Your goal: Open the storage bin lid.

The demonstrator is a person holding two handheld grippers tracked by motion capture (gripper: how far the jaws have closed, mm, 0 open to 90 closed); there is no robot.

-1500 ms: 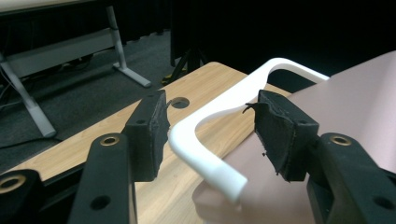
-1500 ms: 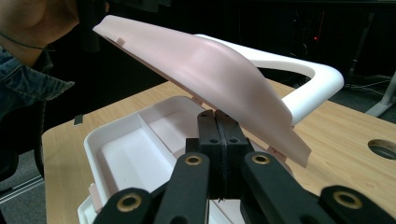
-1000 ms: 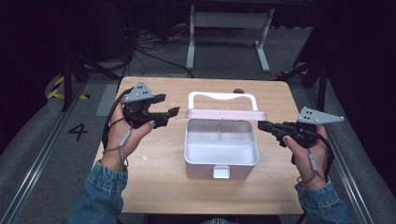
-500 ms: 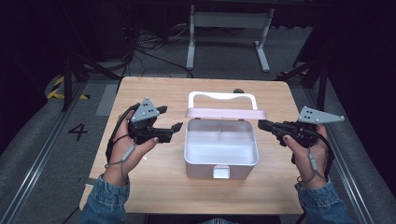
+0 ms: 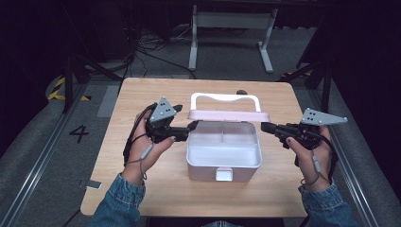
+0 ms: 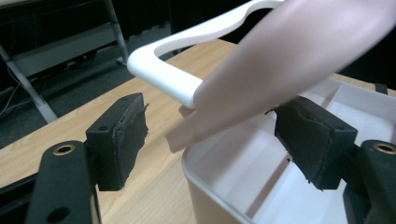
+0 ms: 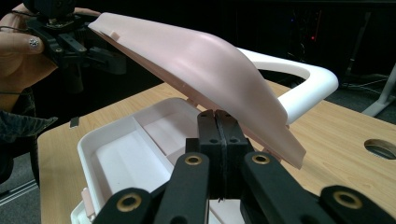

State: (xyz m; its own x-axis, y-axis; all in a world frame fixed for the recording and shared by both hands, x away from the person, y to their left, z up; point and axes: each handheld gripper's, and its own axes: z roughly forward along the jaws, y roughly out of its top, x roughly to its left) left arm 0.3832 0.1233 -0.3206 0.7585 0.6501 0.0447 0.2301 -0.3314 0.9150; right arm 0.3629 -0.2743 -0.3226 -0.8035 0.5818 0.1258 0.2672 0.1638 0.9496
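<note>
The surface is a light wood-grain board with rounded corners. A white box with a divided inside sits directly on it, between the left tongs and the right tongs, its pink lid raised on the side beyond them. A small round hole lies in the surface beyond the lid, well apart from both tongs. Under and around the surface is grey floor.

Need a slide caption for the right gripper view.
Shut right hand-held gripper beneath the raised pink lid of an open white box.
</note>
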